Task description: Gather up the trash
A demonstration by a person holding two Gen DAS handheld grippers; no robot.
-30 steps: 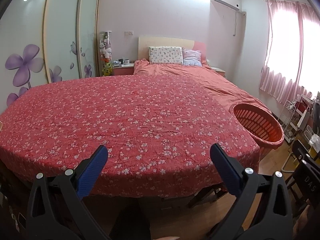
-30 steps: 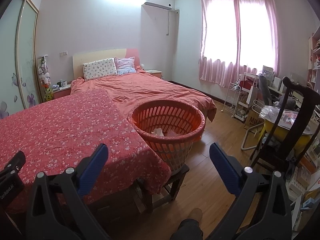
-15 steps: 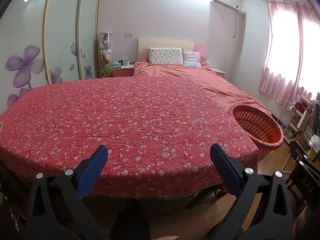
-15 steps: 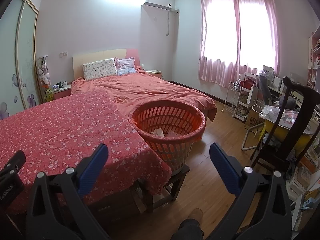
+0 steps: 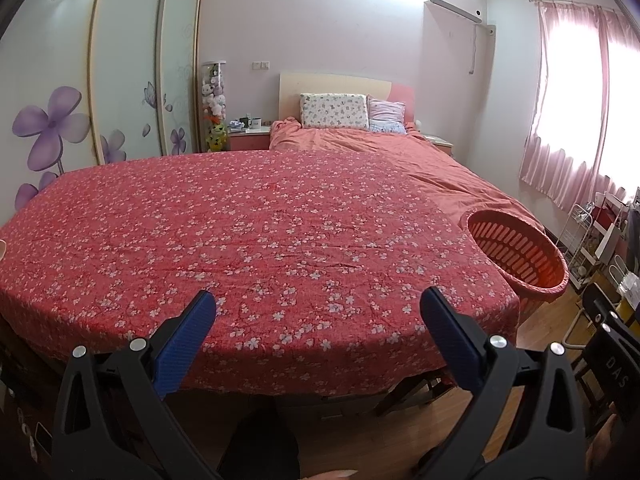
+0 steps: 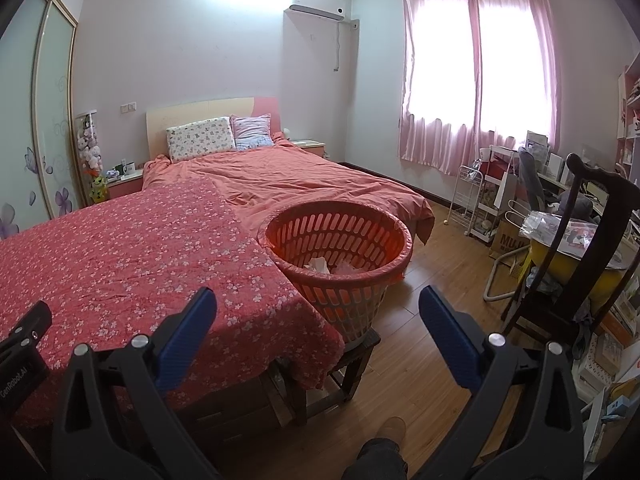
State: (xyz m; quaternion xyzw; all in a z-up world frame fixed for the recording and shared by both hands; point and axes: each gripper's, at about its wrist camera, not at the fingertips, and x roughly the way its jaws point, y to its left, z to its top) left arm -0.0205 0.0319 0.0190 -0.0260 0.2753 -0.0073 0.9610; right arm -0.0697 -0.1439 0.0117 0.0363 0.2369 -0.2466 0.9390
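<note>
An orange slatted basket point(image 6: 340, 264) stands on a small dark stool point(image 6: 352, 364) at the corner of the red flowered cover point(image 6: 132, 256). White crumpled paper trash point(image 6: 320, 266) lies inside it. In the left wrist view the basket point(image 5: 520, 252) shows at the right edge of the same flowered cover point(image 5: 248, 240), which has no loose trash on it that I can see. My left gripper point(image 5: 318, 320) is open over the near edge of the cover, nothing between its blue pads. My right gripper point(image 6: 318, 318) is open too, held short of the basket.
A made bed with two pillows point(image 6: 200, 144) lies beyond the cover. A dark wooden chair point(image 6: 576, 252), a white wire rack point(image 6: 476, 204) and a cluttered desk crowd the right side. Bare wooden floor point(image 6: 440, 280) lies between basket and chair. A person's shoe point(image 6: 390, 428) shows below.
The left wrist view has drifted slightly, so the basket sits a little lower and farther right. Both grippers stay open; the right wrist view is nearly unchanged.
</note>
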